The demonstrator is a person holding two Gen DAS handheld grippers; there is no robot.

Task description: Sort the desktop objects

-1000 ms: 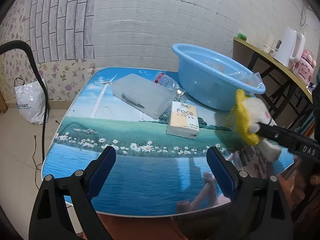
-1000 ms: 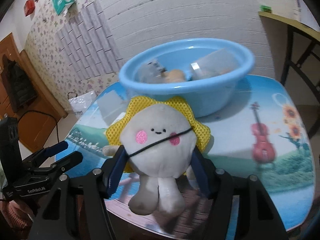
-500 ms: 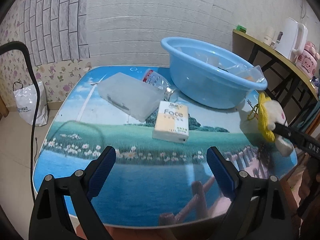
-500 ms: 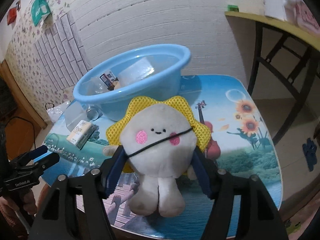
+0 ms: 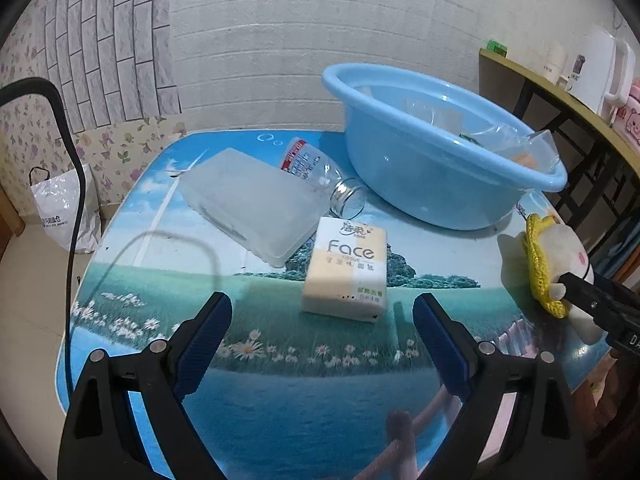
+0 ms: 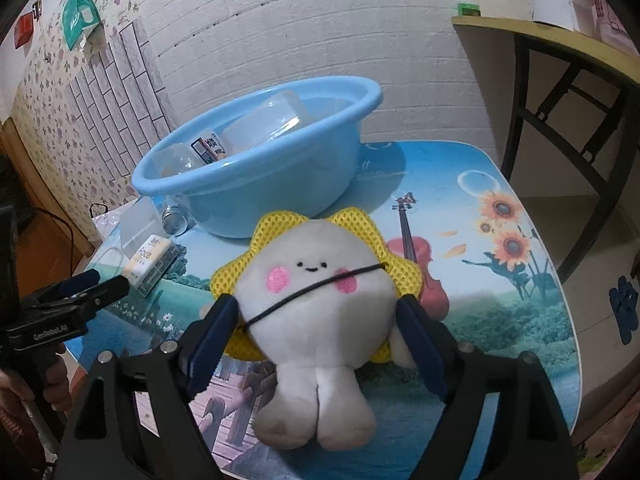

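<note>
My right gripper [image 6: 318, 312] is shut on a white plush toy [image 6: 316, 304] with a yellow mesh frill, held above the table's near right part; it also shows at the right edge of the left wrist view [image 5: 552, 264]. A blue basin [image 5: 436, 160] with clear plastic items inside stands at the back right [image 6: 256, 168]. A Face tissue pack [image 5: 346, 274], a frosted plastic box [image 5: 248, 204] and a clear bottle [image 5: 320, 178] lie left of the basin. My left gripper [image 5: 322, 328] is open and empty, just short of the tissue pack.
The low table [image 5: 180, 280] has a printed landscape top. A side table [image 5: 560, 92] with a white kettle [image 5: 596, 68] stands at the right. A white bag [image 5: 64, 216] sits on the floor at the left. A black cable [image 5: 68, 120] hangs at the left.
My left gripper has moved forward toward the tissue pack. My right gripper has swung with the plush toy, so the basin now sits further left in its view.
</note>
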